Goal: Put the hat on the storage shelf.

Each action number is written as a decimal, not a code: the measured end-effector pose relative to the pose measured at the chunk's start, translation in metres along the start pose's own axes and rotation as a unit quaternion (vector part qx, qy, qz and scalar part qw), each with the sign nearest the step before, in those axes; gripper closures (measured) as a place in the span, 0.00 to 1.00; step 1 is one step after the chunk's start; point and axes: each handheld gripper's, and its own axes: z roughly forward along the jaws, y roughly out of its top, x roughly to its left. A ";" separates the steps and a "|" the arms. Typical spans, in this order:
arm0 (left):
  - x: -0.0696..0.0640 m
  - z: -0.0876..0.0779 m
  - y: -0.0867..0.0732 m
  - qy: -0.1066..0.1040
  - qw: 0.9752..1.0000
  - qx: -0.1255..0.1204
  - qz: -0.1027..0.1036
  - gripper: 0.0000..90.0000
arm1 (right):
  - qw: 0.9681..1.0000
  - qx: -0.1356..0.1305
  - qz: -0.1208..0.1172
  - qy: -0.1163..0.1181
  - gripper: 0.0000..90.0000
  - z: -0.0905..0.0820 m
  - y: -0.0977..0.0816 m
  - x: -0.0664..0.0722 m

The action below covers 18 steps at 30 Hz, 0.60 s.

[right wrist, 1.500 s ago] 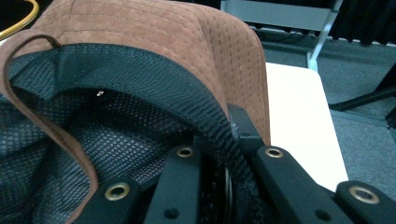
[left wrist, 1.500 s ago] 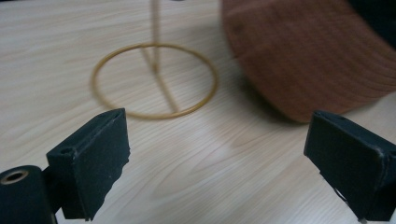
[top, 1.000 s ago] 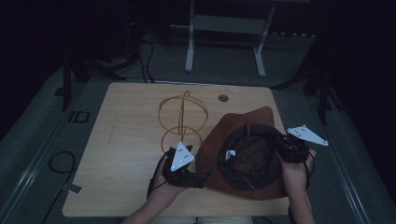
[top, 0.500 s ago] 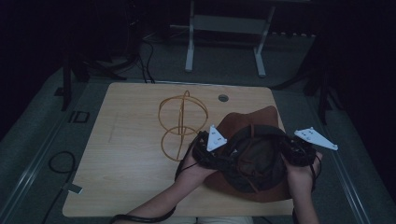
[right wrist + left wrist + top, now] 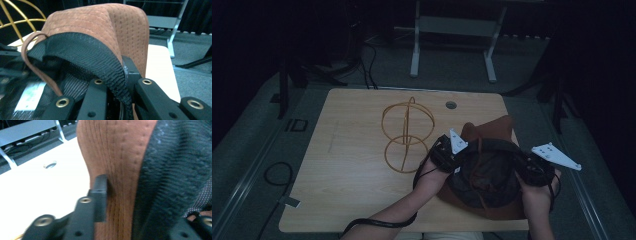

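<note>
A brown suede hat (image 5: 492,170) with a black mesh lining lies crown down at the table's right front, with a gripper at each side. My left gripper (image 5: 451,159) is at its left rim. Its jaws have just been closing, and in the left gripper view (image 5: 140,205) one pad presses the outside of the brown suede (image 5: 120,157) with the lining on the other side. At the right rim is my right gripper (image 5: 528,170), seen in the right gripper view (image 5: 117,75) shut on the black inner band of the hat (image 5: 100,22).
A gold wire stand (image 5: 407,132) rises from the middle of the wooden table (image 5: 347,150), just left of the hat, and its hoops (image 5: 15,15) also appear beyond the hat. A round cable hole (image 5: 451,105) sits near the far edge. A grey metal frame (image 5: 452,30) stands on the floor behind.
My left gripper has travelled right from the table's front to the hat's left rim and closed on it. The right gripper has kept its hold on the right rim.
</note>
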 end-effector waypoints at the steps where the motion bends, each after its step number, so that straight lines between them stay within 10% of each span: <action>1: 0.000 0.000 0.000 0.002 1.000 0.000 -0.001 0.90 | 1.000 0.003 -0.001 0.000 0.93 0.000 -0.001 0.001; 10: 0.002 -0.002 0.009 0.008 1.000 -0.013 0.009 0.97 | 1.000 0.004 0.008 0.012 0.86 -0.006 -0.010 0.000; 18: 0.001 -0.007 0.016 0.011 0.999 -0.039 0.015 0.97 | 0.998 0.008 -0.003 0.068 0.48 -0.034 -0.015 -0.007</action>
